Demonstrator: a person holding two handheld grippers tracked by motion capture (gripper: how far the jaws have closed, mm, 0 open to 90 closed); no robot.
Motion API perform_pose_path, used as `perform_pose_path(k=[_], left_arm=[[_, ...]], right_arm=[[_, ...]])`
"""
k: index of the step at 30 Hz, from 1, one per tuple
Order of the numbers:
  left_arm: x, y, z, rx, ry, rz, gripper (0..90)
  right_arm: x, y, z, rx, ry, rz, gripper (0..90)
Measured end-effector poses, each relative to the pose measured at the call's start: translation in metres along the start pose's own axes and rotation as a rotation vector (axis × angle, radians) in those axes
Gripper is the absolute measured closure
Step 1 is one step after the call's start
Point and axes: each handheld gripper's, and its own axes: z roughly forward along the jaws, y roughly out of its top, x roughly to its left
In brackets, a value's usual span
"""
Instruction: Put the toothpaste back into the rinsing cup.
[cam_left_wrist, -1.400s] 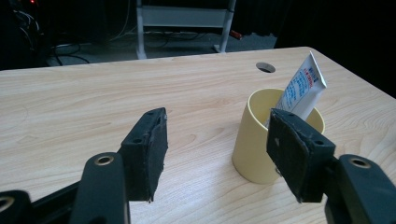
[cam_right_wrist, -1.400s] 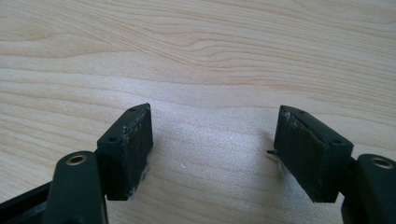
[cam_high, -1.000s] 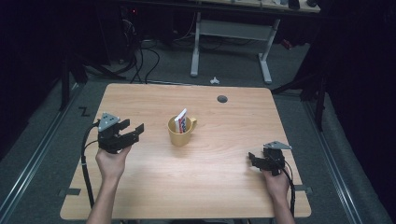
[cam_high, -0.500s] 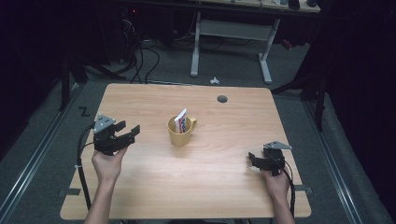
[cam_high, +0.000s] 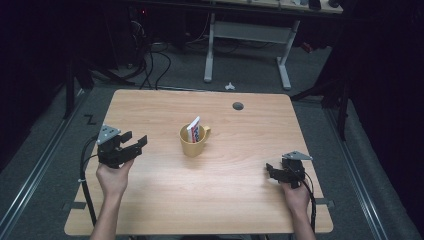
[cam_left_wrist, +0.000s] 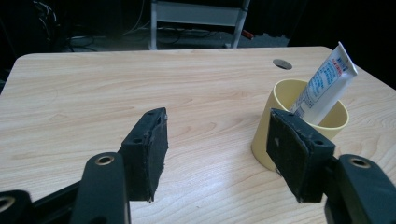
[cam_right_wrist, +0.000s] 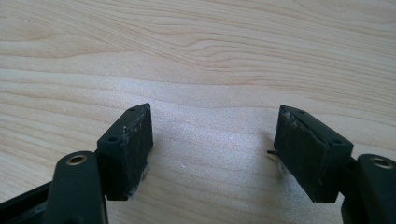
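Note:
A yellow mug (cam_high: 194, 142) stands near the middle of the wooden table (cam_high: 150, 110), with a white toothpaste tube (cam_high: 193, 130) leaning upright inside it. In the left gripper view the mug (cam_left_wrist: 299, 116) and tube (cam_left_wrist: 327, 79) sit just ahead on the right, behind the right-hand jaw. My left gripper (cam_high: 134, 143) is held open at the table's left side, well left of the mug, nothing between its jaws (cam_left_wrist: 219, 149). My right gripper (cam_high: 270, 171) rests low near the table's right front, open and empty, its jaws over bare wood (cam_right_wrist: 212, 149).
A round cable hole (cam_high: 238, 106) is set in the table near its far edge. Beyond the table stand a white desk frame (cam_high: 245, 35) and floor cables (cam_high: 150, 55). A small white object (cam_high: 229, 86) lies on the floor behind the table.
My left gripper has drifted slightly left and toward the person, away from the mug. The right gripper has stayed where it was.

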Motion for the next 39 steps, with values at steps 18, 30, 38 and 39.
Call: perform_pose_path(k=[18,30,38,39], left_arm=[[0.001,-0.008,0.001,0.006,-0.01,-0.015,39.2],[0.003,-0.014,0.002,0.016,-0.009,-0.027,39.3],[0.002,-0.018,0.002,0.015,-0.004,-0.027,39.4],[0.002,-0.018,0.002,0.017,-0.002,-0.026,39.5]], right_arm=[[0.0,0.0,0.0,0.0,0.0,0.0,28.2],[0.0,0.0,0.0,0.0,0.0,0.0,28.2],[0.0,0.0,0.0,0.0,0.0,0.0,28.2],[0.0,0.0,0.0,0.0,0.0,0.0,28.2]])
